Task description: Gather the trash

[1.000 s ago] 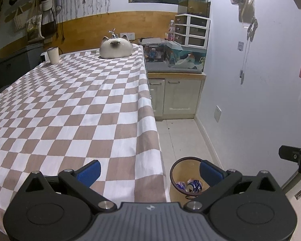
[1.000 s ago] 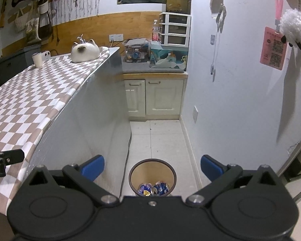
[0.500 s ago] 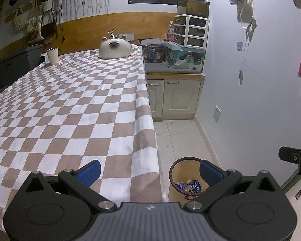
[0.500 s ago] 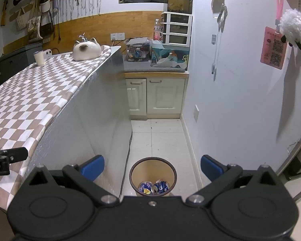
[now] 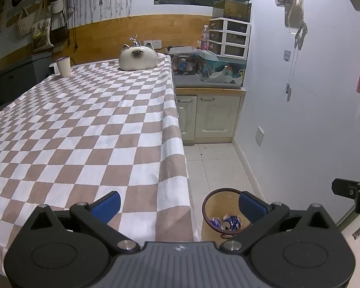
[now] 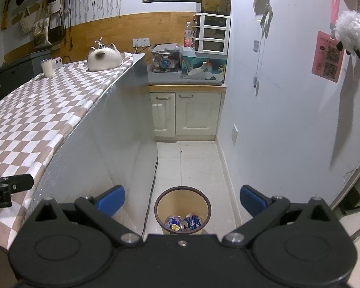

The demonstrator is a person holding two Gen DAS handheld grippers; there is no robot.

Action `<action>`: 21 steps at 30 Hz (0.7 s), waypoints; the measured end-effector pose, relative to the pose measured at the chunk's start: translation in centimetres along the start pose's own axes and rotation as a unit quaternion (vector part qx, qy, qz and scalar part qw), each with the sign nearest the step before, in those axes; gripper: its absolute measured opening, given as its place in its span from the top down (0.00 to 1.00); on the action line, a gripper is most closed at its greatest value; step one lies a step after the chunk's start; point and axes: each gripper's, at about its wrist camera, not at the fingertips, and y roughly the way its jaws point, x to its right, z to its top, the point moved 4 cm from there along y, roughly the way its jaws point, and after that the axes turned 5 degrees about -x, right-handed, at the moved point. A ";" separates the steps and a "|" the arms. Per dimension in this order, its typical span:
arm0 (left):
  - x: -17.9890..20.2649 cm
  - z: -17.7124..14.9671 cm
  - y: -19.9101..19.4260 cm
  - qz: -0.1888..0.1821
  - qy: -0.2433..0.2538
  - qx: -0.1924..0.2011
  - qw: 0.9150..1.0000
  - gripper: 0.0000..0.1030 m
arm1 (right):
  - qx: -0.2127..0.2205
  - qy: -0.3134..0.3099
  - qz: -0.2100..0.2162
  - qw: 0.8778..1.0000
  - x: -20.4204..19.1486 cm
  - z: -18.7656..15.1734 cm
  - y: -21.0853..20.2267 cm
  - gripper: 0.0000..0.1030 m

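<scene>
A round tan trash bin (image 6: 182, 206) stands on the tiled floor beside the table, with crushed blue cans (image 6: 184, 223) at its bottom. It also shows in the left wrist view (image 5: 218, 206), with the cans (image 5: 228, 222) inside. My right gripper (image 6: 182, 198) is open and empty, held above the bin. My left gripper (image 5: 178, 204) is open and empty, over the near right edge of the checked tablecloth (image 5: 84, 132). The right gripper's body shows at the far right of the left wrist view (image 5: 352, 192).
A white cat-shaped ceramic pot (image 5: 138, 57) and a white cup (image 5: 64, 66) stand at the table's far end. A cream cabinet (image 6: 187, 112) with a cluttered top stands against the back wall. A white wall (image 6: 276, 120) closes the narrow aisle on the right.
Both views have shifted slightly; the left gripper has drifted a little higher and back over the table edge. Both grippers stay open and empty.
</scene>
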 end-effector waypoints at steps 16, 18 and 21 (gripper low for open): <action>0.0 0.1 0.0 0.001 -0.002 0.000 1.000 0.00 | -0.001 0.000 0.000 1.000 0.0 -0.2 0.1 0.00; 0.0 0.0 0.0 0.000 -0.002 0.000 1.000 0.00 | -0.001 0.000 0.000 1.000 0.0 -0.2 0.1 0.00; 0.0 0.0 0.0 0.001 -0.002 0.000 1.000 0.00 | -0.002 0.001 0.000 1.000 0.0 -0.3 0.2 0.00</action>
